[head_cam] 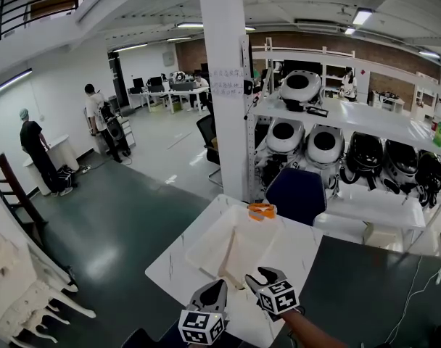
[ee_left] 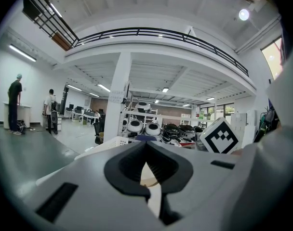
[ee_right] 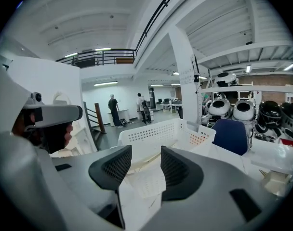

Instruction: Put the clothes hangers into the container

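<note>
Basket [head_cam: 231,251]: white, on the bench [head_cam: 170,270], straight ahead of you.
Orange piece [head_cam: 262,210]: on the basket's far rim; too small to tell whether it is a hanger.
Left claw [ee_left: 145,147]: yours is clenched, tips touching, nothing in it, at the basket's near side.
Right claw [ee_right: 145,165]: released, empty, facing the basket's near wall.

Container [head_cam: 212,239] on table [head_cam: 173,267]; chair [head_cam: 297,194] behind table, right of pillar [head_cam: 224,85]; shelf [head_cam: 373,122] behind chair
</note>
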Available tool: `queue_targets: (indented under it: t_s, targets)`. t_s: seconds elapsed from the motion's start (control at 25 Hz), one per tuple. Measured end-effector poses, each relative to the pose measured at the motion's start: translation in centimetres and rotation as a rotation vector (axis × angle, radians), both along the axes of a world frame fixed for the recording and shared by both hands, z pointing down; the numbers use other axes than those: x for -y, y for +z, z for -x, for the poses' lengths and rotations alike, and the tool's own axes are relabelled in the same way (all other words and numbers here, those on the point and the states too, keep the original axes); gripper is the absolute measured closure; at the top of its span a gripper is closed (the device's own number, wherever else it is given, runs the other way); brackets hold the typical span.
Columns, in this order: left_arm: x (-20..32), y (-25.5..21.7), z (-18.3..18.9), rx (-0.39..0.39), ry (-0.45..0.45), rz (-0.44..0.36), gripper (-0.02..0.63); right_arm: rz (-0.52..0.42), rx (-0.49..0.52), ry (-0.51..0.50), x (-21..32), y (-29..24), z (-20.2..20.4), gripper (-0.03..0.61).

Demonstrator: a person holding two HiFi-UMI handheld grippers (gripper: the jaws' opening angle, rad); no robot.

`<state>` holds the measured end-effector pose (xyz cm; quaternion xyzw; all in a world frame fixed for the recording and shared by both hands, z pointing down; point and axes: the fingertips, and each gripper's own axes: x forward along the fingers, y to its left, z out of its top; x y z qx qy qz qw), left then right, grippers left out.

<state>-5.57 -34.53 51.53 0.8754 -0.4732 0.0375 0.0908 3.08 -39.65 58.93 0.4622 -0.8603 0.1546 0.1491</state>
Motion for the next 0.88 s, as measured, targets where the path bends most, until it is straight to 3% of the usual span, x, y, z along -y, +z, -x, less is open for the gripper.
queue_targets:
  t_s: [0.08, 0.2, 0.44, 0.76, 0.88]
  targets:
    - [0.3, -0.4, -0.5, 0.004, -0.002, -0.009, 0.611, -0.005, -0.004, -0.016, -0.1, -0.5, -0.5, 0.383]
    - [0.7, -1.0, -1.6, 0.008, 0.002, -0.02, 0.609, -0.038, -0.01, -0.022, -0.4, -1.7, -1.4, 0.46]
    - [0.9, -1.8, -4.7, 0.015, 0.018, -0.03, 0.609, -0.094, 0.004, -0.058, -1.2, -4.4, -3.1, 0.51]
    - [1.6, -3.6, -8.0, 0.025, 0.036, -0.07, 0.61, -0.128, 0.004, -0.106, -1.3, -5.8, -5.0, 0.558]
    - [1.8, -4.6, -9.2, -0.027, 0.046, -0.066, 0.609, -0.147, 0.024, -0.1, -0.9, -6.4, -6.1, 0.56]
